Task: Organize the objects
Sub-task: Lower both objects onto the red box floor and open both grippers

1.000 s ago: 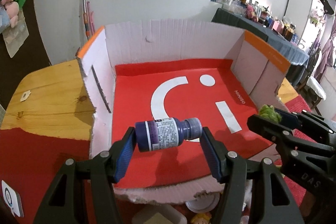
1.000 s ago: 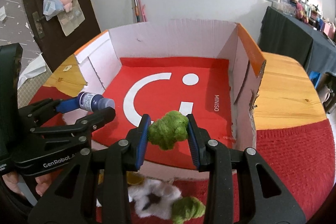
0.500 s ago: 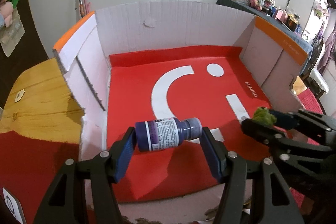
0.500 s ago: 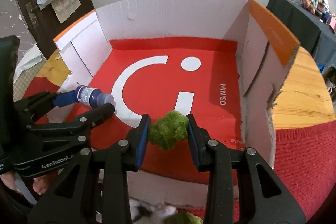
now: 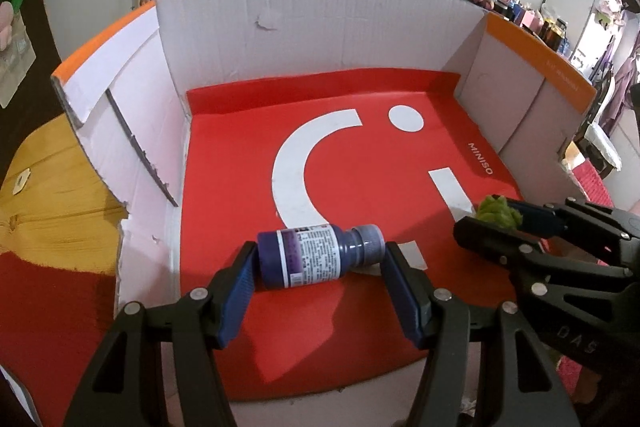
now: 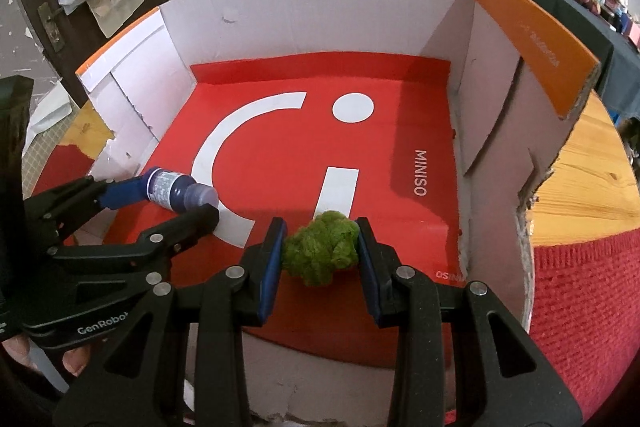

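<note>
My left gripper [image 5: 318, 259] is shut on a dark purple bottle [image 5: 316, 254] with a white label, held sideways just above the red floor of the open cardboard box [image 5: 320, 39]. My right gripper [image 6: 320, 251] is shut on a fuzzy green ball [image 6: 320, 253], also low over the box floor, near its front. The bottle also shows in the right wrist view [image 6: 176, 189], to the left of the ball. The ball shows in the left wrist view [image 5: 498, 211], at the right.
The box has white walls with orange rims [image 6: 536, 39] and a red MINISO sheet [image 6: 304, 155] on its floor. It stands on a wooden table [image 6: 588, 183] with a red cloth [image 6: 584, 307]. A cluttered dark table [image 5: 520, 11] stands far right.
Both grippers have moved forward over the box's front edge and down into the box, each still holding its object.
</note>
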